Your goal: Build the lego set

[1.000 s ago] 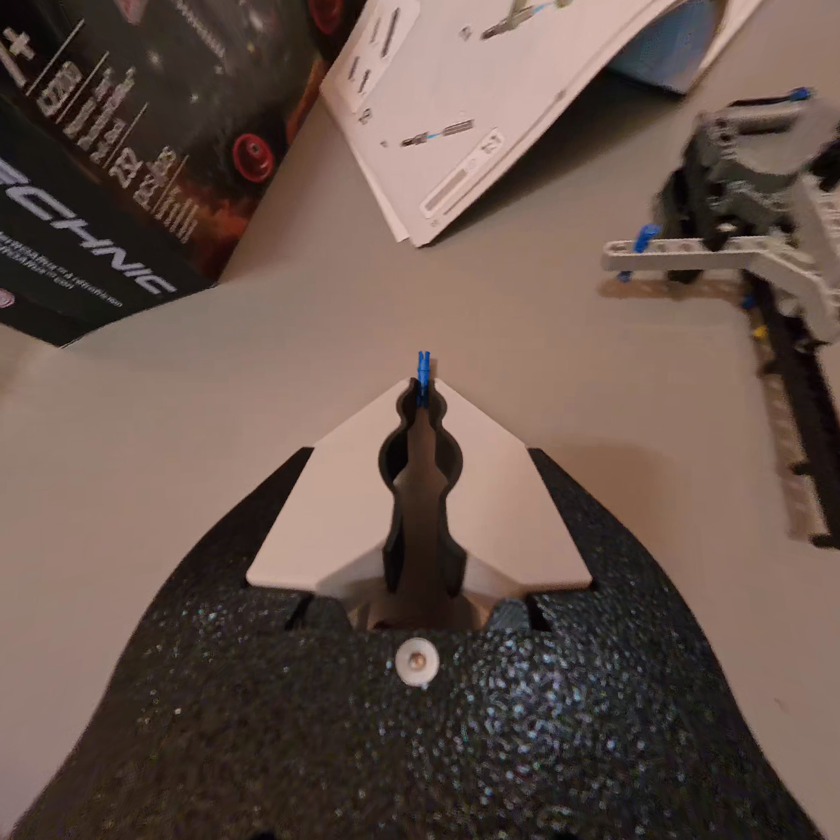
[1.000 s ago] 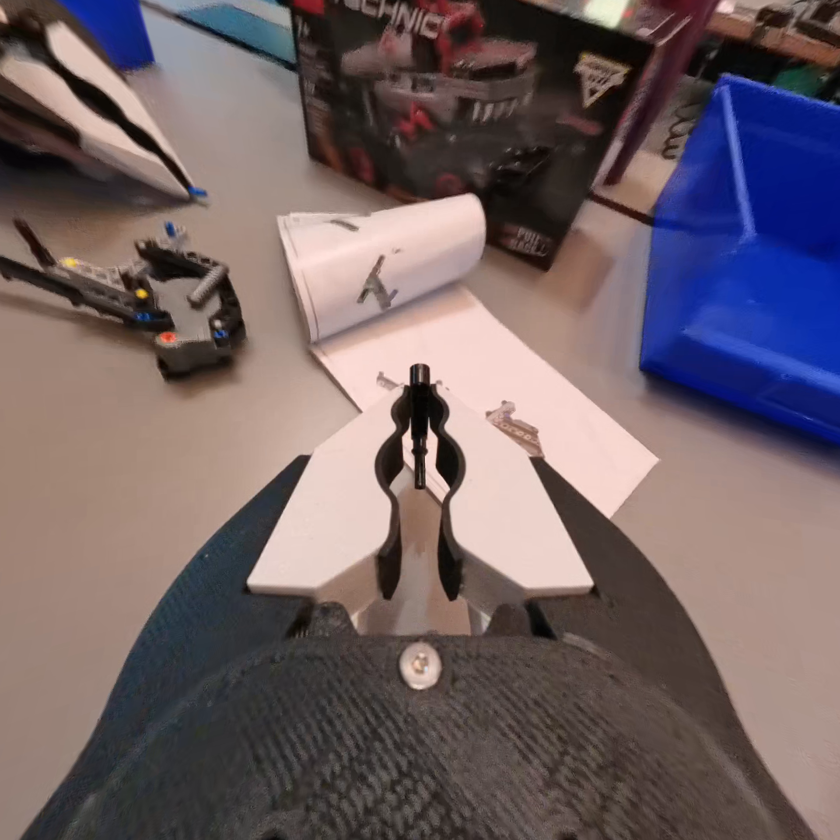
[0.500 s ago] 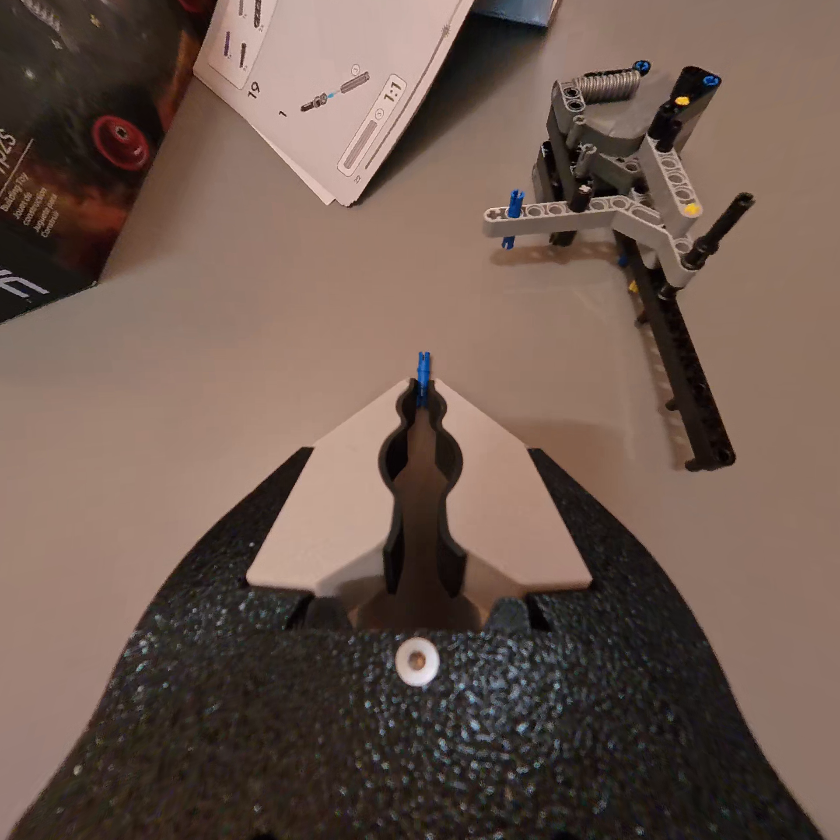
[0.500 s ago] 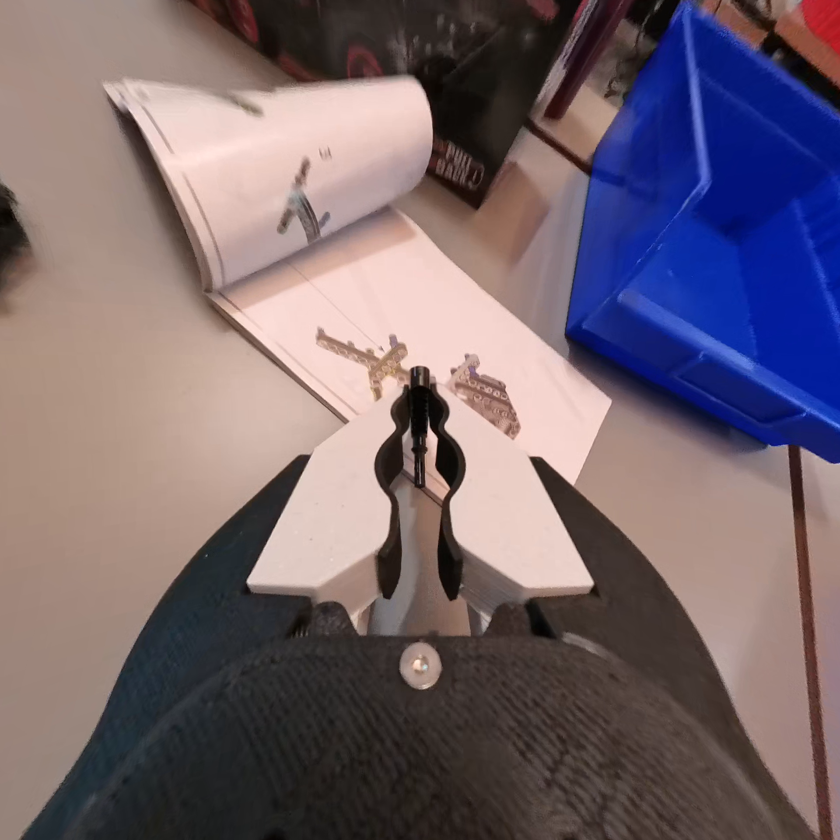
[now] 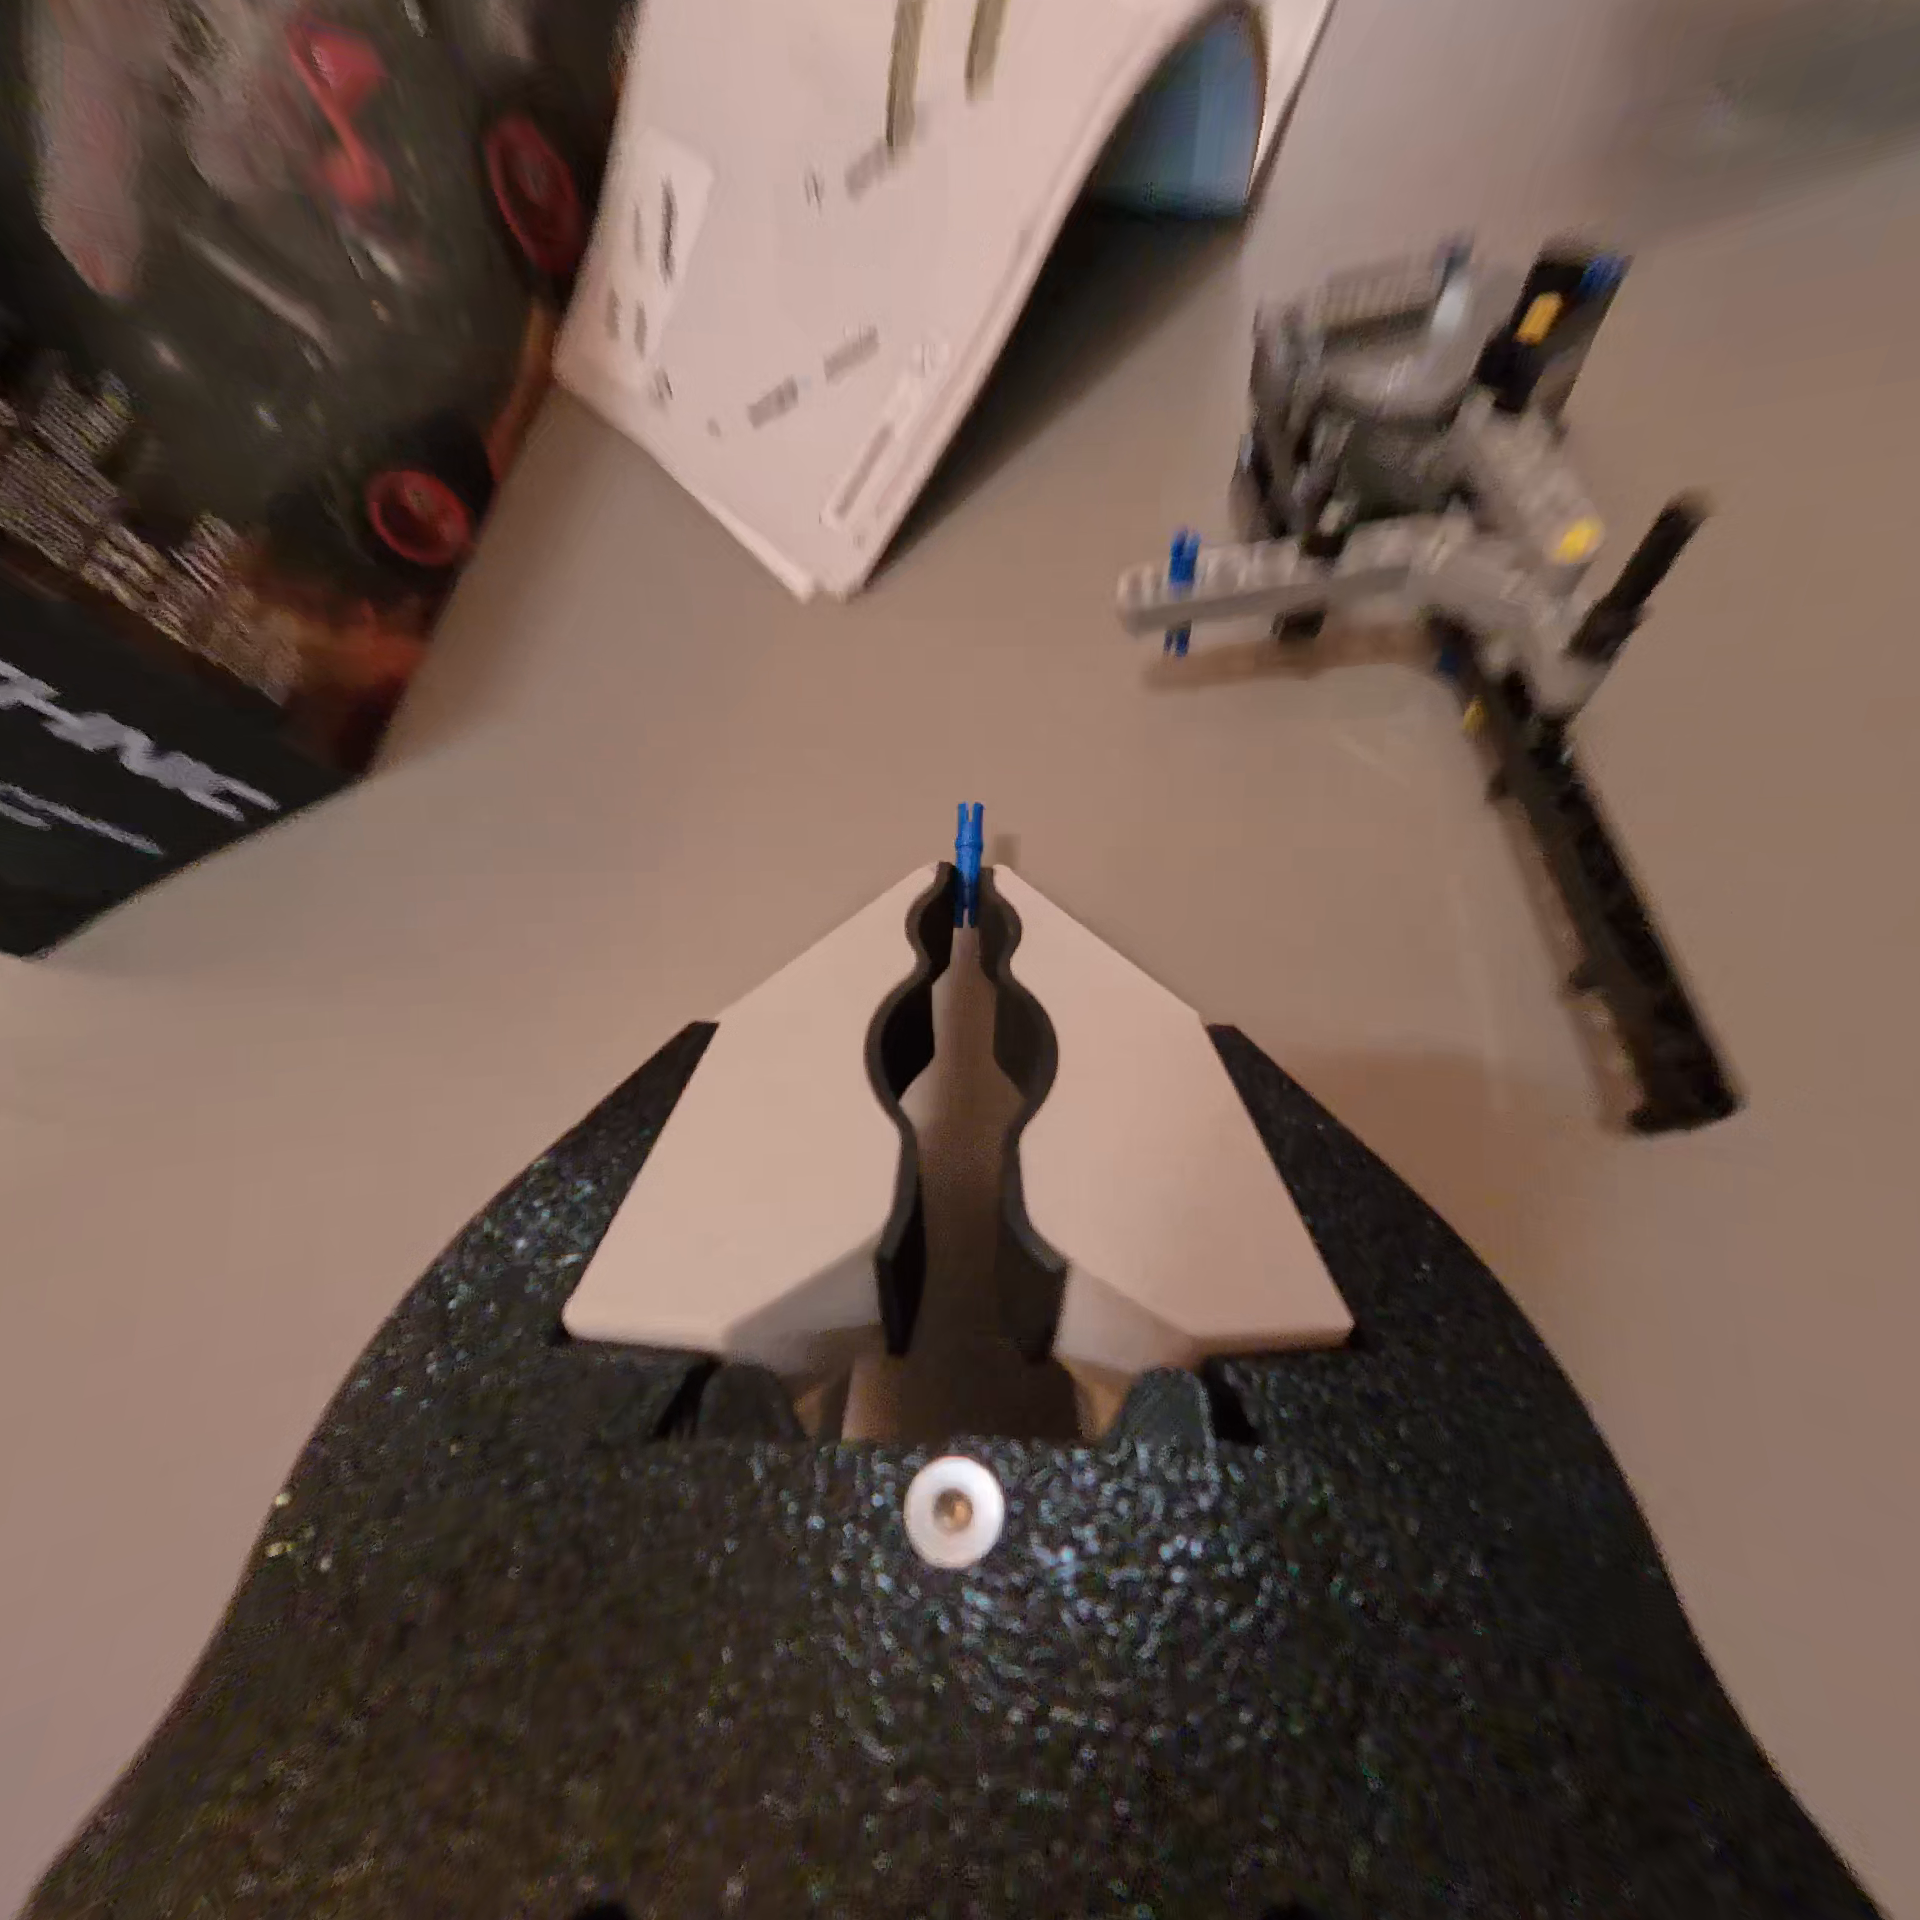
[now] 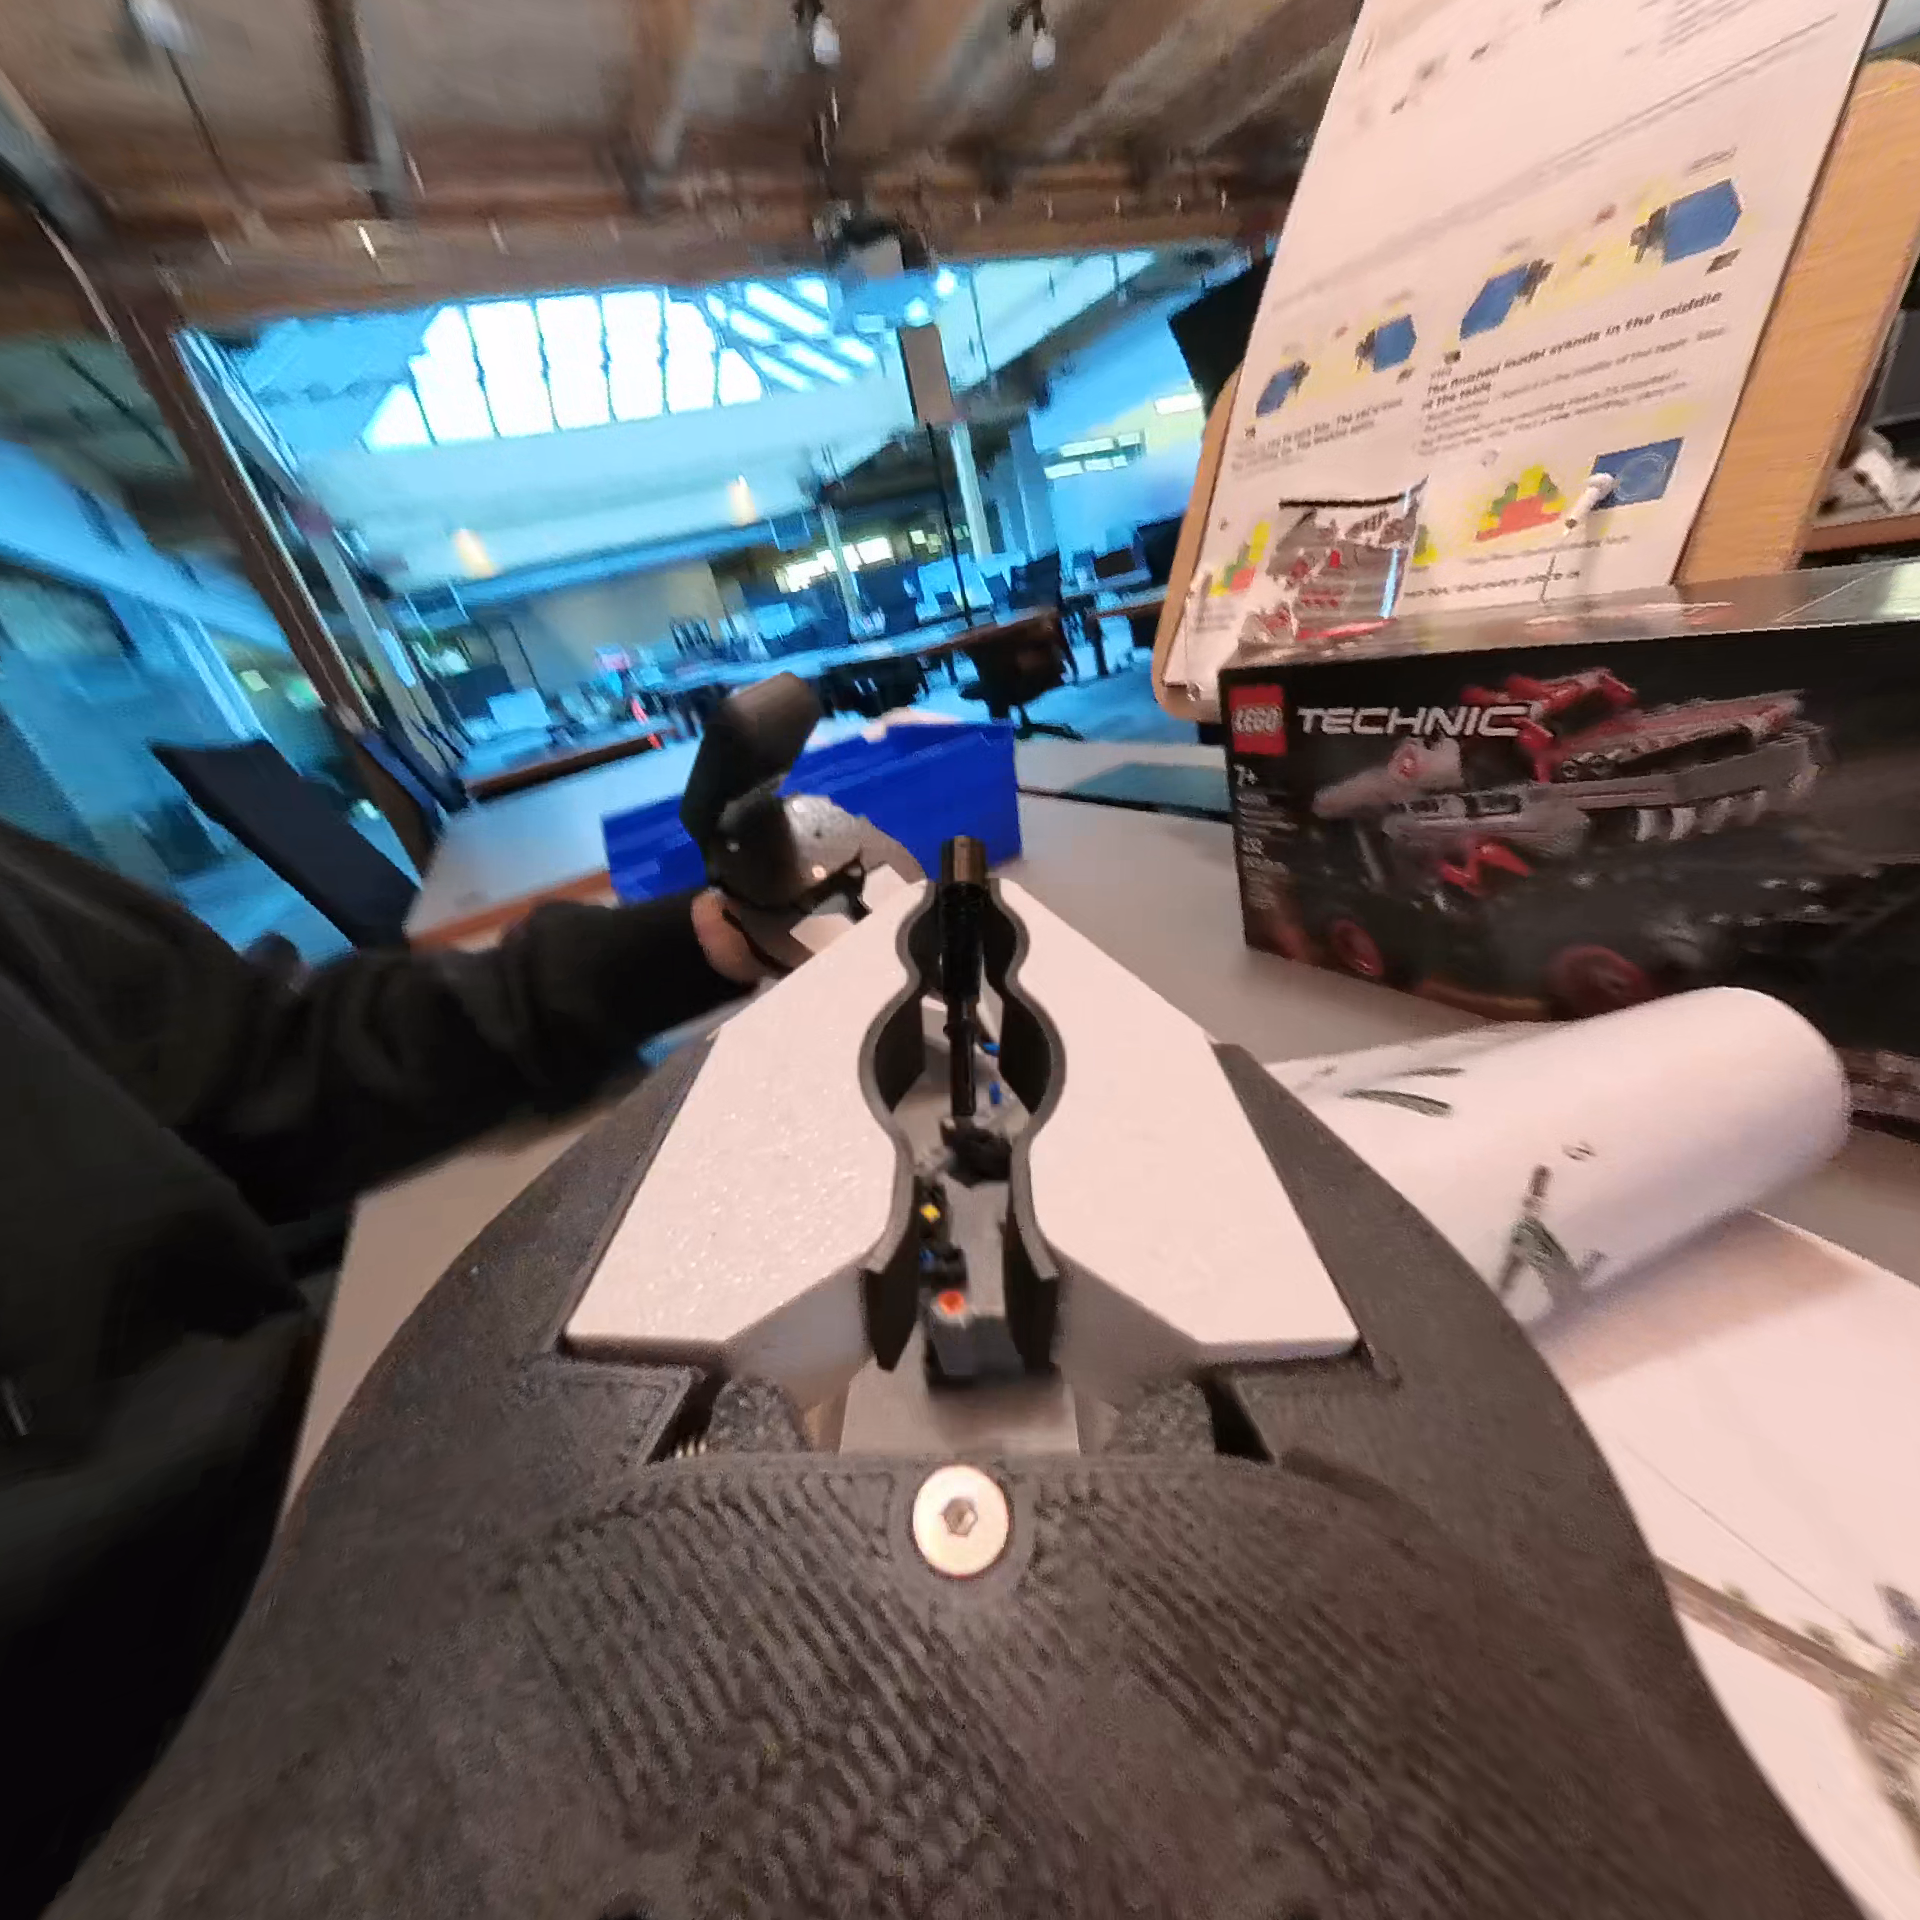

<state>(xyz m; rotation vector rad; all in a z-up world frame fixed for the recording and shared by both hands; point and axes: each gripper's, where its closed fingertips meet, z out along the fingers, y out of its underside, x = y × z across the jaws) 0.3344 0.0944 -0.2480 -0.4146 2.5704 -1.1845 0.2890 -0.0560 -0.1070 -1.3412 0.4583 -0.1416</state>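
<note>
My left gripper (image 5: 968,878) is shut on a small blue pin (image 5: 968,844) that sticks out past the fingertips, above the grey table. The partly built grey and black model (image 5: 1455,540) lies blurred to the upper right, apart from the gripper, with a long black beam (image 5: 1621,935) trailing toward me. My right gripper (image 6: 961,894) is shut on a thin black axle pin (image 6: 961,977), raised and tilted up. Part of the model (image 6: 966,1309) shows through the gap between its fingers. The other gripper (image 6: 769,831) shows beyond, held by a hand with a dark sleeve.
The black set box (image 5: 208,416) stands at the left; it also shows in the right wrist view (image 6: 1579,831). The open instruction booklet (image 5: 831,260) lies behind, its curled page (image 6: 1558,1122) at my right. A blue bin (image 6: 894,790) and a propped instruction sheet (image 6: 1507,312) stand behind. Left tips to right tips: about 20 cm.
The right gripper has swung up and left from the booklet and bin to face across the table toward the other gripper. The left view has shifted, with the model farther right and blurred.
</note>
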